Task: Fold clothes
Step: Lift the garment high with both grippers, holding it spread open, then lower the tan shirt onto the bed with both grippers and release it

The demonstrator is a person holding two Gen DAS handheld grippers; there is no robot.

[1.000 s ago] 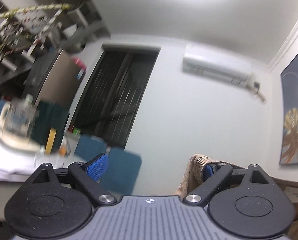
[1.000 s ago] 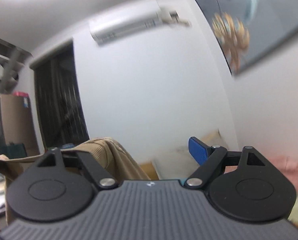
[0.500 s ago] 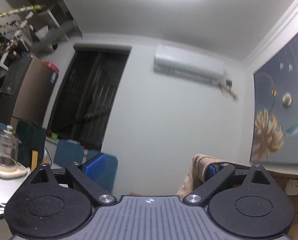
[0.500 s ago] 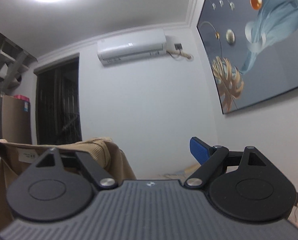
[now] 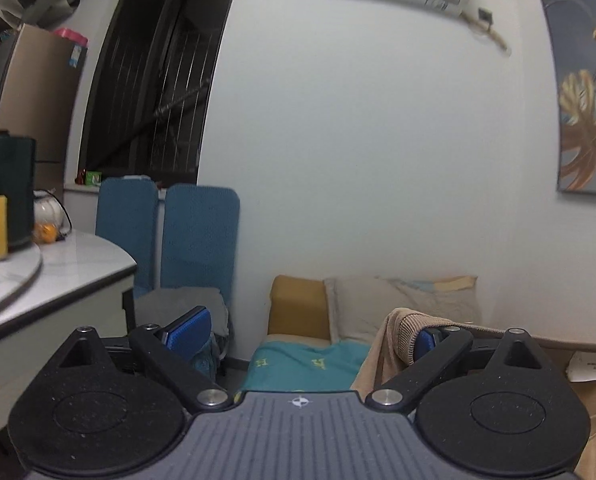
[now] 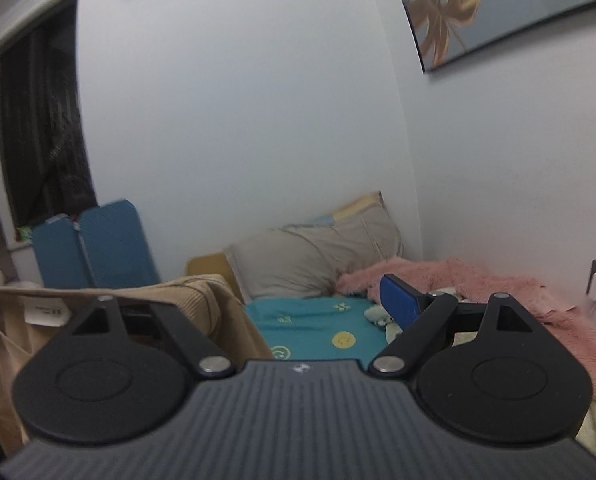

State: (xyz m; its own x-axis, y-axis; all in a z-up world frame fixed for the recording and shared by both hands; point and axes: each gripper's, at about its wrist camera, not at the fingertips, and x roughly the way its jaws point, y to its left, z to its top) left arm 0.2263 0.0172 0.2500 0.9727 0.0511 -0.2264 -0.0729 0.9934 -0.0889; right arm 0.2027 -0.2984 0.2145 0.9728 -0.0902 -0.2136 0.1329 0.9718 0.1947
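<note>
**Sweater swung down toward the bed**

Both views have tipped from ceiling and wall down to the bed (image 6: 318,320), so the tan sweater (image 5: 398,332) is probably being brought over to be laid flat for folding. It hangs in the air between the two tools, draped over the inner finger of each (not pinched). The left hand-held gripper (image 5: 310,332) and right hand-held gripper (image 6: 270,306) both stand wide open and point slightly downward over the bed's near edge.
</note>
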